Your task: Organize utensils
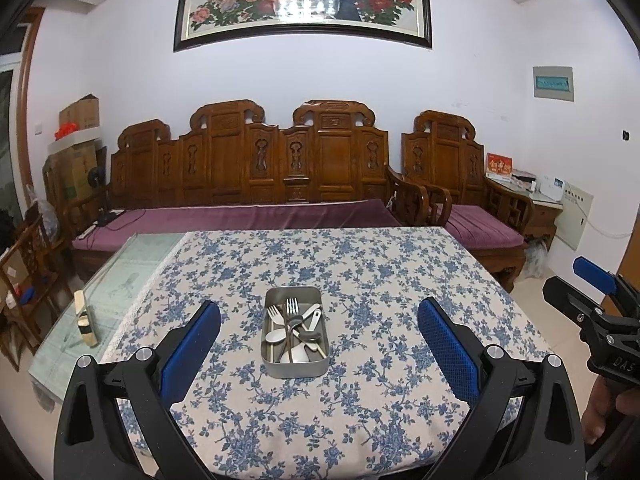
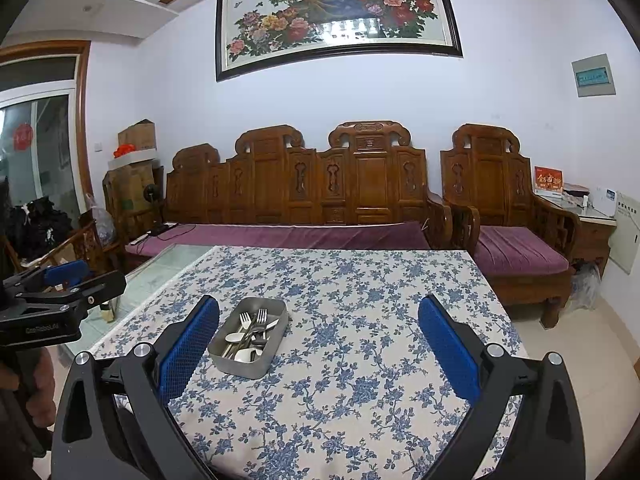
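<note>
Tablecloth of white cotton printed with blue flowers (image 1: 360,264) is covering most of the table, and the rectangular grey metal tin (image 1: 295,366) is sitting on it near the middle, toward the near edge. Forks, spoons and a pair of dark chopsticks (image 1: 297,326) are lying inside that tin, crossing one another in a loose heap rather than lined up. Both tools are hovering above the near edge, well apart from the tin: the left gripper with black arms and blue pads (image 1: 319,344) is standing wide open and empty, and the right gripper of the same build (image 2: 319,344) is gaping likewise, holding nothing. Judging by this, the scene is fitting either utensils already gathered into the tin or a jumble waiting to be sorted out of it; which of those is in hand, the views are not settling. Any reach into the tin is calling for a narrow, careful pinch, since the pieces are overlapping.
</note>
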